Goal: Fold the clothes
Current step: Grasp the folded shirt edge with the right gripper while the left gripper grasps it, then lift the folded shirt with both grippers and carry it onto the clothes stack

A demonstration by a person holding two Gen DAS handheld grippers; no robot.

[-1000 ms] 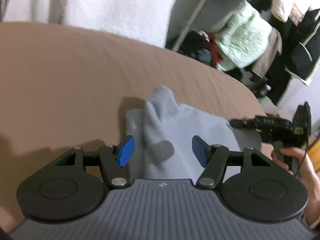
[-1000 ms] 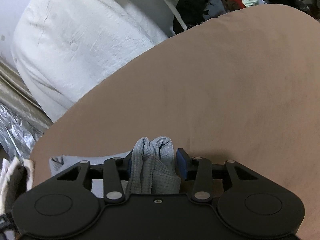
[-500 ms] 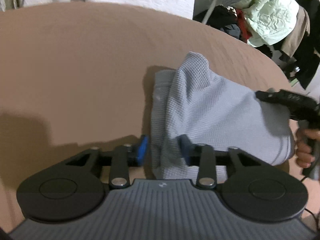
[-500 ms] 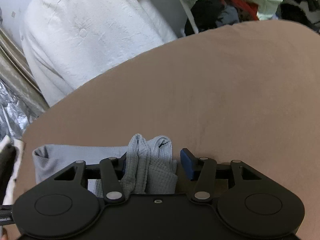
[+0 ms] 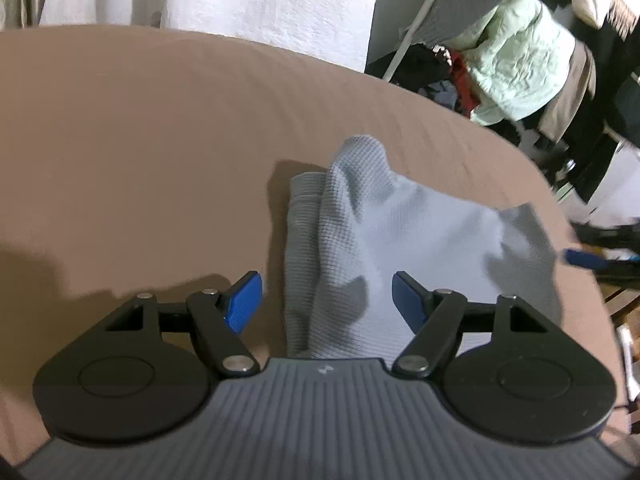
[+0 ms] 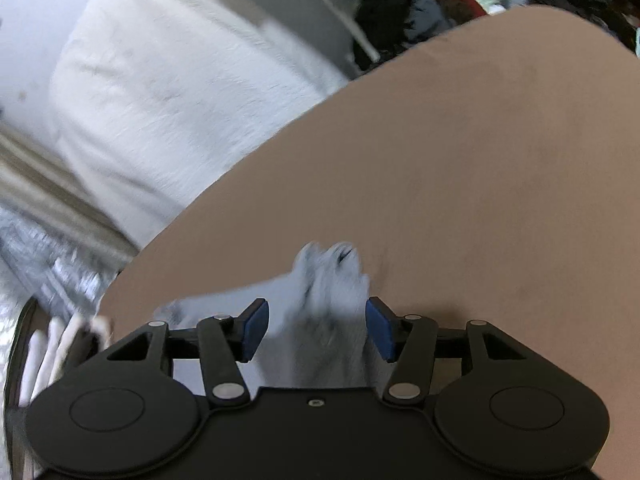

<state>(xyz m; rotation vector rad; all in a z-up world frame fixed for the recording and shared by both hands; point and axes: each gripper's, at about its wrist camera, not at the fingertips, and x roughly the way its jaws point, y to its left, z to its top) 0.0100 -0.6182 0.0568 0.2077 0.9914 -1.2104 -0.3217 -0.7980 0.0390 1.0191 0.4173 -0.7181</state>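
A grey-blue waffle-knit garment (image 5: 400,232) lies folded on the brown bed sheet (image 5: 140,152), with a bunched corner poking up at its far end. My left gripper (image 5: 326,304) hovers over the garment's near left edge. Its jaws are opening and the blue pads (image 5: 244,304) stand clear of the cloth. In the right wrist view, which is blurred, a bunched fold of the garment (image 6: 328,280) sits between the pads of my right gripper (image 6: 318,328). Those jaws are opening too. A blue pad (image 5: 576,257) of the right gripper shows at the garment's right side.
White quilted bedding (image 5: 260,0) stands behind the bed. A rack with a pale green jacket (image 5: 516,64) and a pile of dark and red clothes (image 5: 440,68) lies beyond the bed's far right edge. Crinkled silver material (image 6: 48,256) is left of the bed.
My left gripper pinched the garment's near edge half a second ago and has let it go. The right gripper's jaws have widened around the bunched fold, and it has pulled back toward the right.
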